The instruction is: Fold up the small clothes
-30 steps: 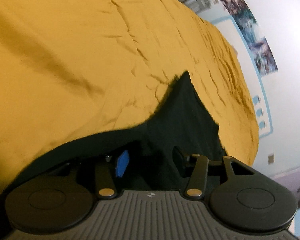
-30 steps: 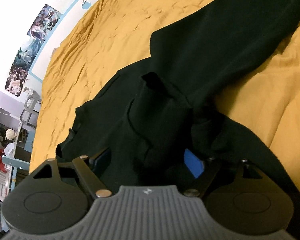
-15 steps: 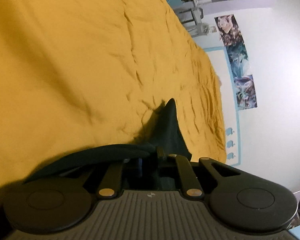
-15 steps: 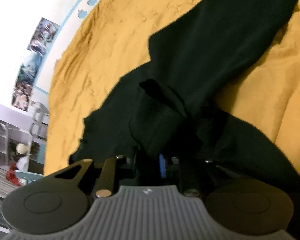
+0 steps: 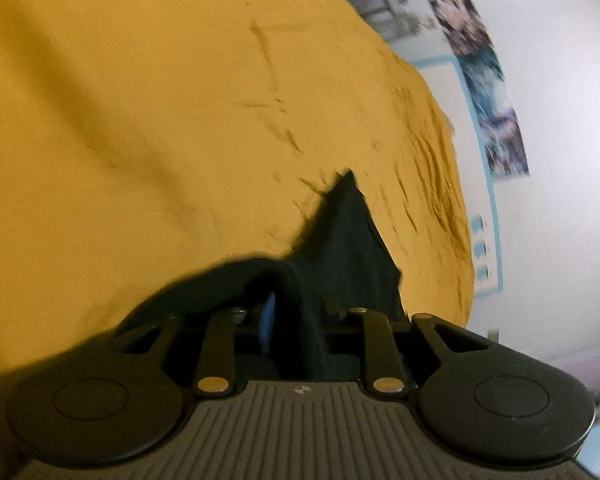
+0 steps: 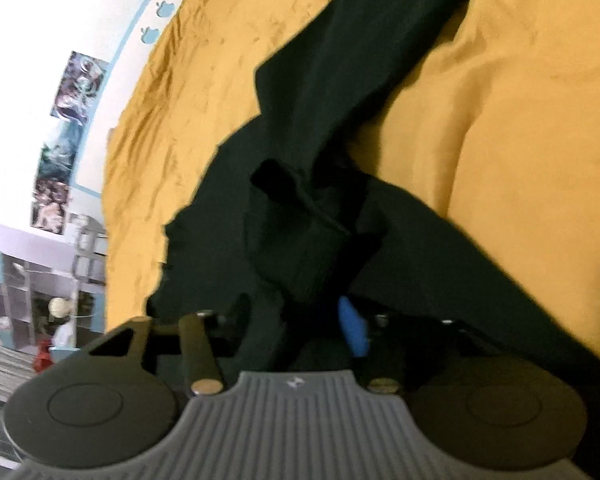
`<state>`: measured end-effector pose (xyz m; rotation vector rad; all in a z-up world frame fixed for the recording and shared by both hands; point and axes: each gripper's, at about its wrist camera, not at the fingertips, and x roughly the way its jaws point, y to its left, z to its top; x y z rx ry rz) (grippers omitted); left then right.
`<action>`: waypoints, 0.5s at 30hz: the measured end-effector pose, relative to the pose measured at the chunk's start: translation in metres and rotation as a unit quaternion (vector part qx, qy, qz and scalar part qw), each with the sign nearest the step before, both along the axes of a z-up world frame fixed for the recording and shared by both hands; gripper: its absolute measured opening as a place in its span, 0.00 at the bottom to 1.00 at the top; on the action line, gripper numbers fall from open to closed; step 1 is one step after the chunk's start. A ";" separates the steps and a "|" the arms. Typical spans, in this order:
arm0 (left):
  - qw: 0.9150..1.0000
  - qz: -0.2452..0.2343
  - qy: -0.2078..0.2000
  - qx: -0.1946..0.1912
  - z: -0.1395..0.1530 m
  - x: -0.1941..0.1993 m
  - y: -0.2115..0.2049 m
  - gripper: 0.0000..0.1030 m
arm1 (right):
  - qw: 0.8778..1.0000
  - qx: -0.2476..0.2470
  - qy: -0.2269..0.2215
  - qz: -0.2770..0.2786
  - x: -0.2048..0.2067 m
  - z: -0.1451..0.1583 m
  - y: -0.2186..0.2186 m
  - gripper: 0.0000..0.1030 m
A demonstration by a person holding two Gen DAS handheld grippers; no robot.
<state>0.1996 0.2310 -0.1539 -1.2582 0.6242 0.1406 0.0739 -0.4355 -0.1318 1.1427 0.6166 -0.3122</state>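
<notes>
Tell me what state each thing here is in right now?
Black garment: crumpled, unfolded, spread across the bedspread.
Yellow bedspread: wrinkled, partly covered.
Left gripper: jaws just reopening, black cloth between them.
Right gripper: jaws just reopening, bunched cloth between them.

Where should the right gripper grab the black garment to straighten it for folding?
Take the black garment at the raised bunched fold just ahead of the right gripper, coming in low from the near edge. That ridge stands up off the yellow bedspread, so the jaws, which have just been opening, can likely straddle it.
</notes>
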 end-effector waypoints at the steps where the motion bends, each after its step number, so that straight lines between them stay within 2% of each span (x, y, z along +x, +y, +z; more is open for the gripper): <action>1: 1.000 -0.015 -0.004 0.007 0.008 -0.006 -0.004 0.32 | 1.000 -0.003 -0.007 0.001 -0.007 0.006 -0.005 0.50; 4: 0.996 -0.071 -0.018 0.049 0.035 -0.013 -0.028 0.51 | 0.998 -0.049 -0.016 -0.031 -0.040 0.031 -0.034 0.58; 5: 0.992 -0.100 -0.022 0.067 0.044 -0.010 -0.039 0.64 | 0.997 -0.065 -0.018 -0.043 -0.048 0.037 -0.045 0.61; 6: 0.987 -0.137 -0.030 0.083 0.053 -0.004 -0.055 0.71 | 0.994 -0.089 -0.017 -0.064 -0.061 0.045 -0.061 0.62; 8: 0.972 -0.206 -0.053 0.100 0.068 0.010 -0.090 0.71 | 0.988 -0.117 -0.006 -0.103 -0.083 0.052 -0.091 0.63; 10: 0.957 -0.260 -0.081 0.101 0.079 0.027 -0.128 0.72 | 0.976 -0.141 0.000 -0.167 -0.105 0.059 -0.130 0.63; 13: 0.941 -0.307 -0.113 0.092 0.087 0.053 -0.184 0.72 | 0.957 -0.159 -0.011 -0.244 -0.123 0.061 -0.182 0.64; 15: 0.931 -0.328 -0.132 0.089 0.088 0.075 -0.222 0.72 | 0.949 -0.156 -0.021 -0.274 -0.126 0.057 -0.216 0.64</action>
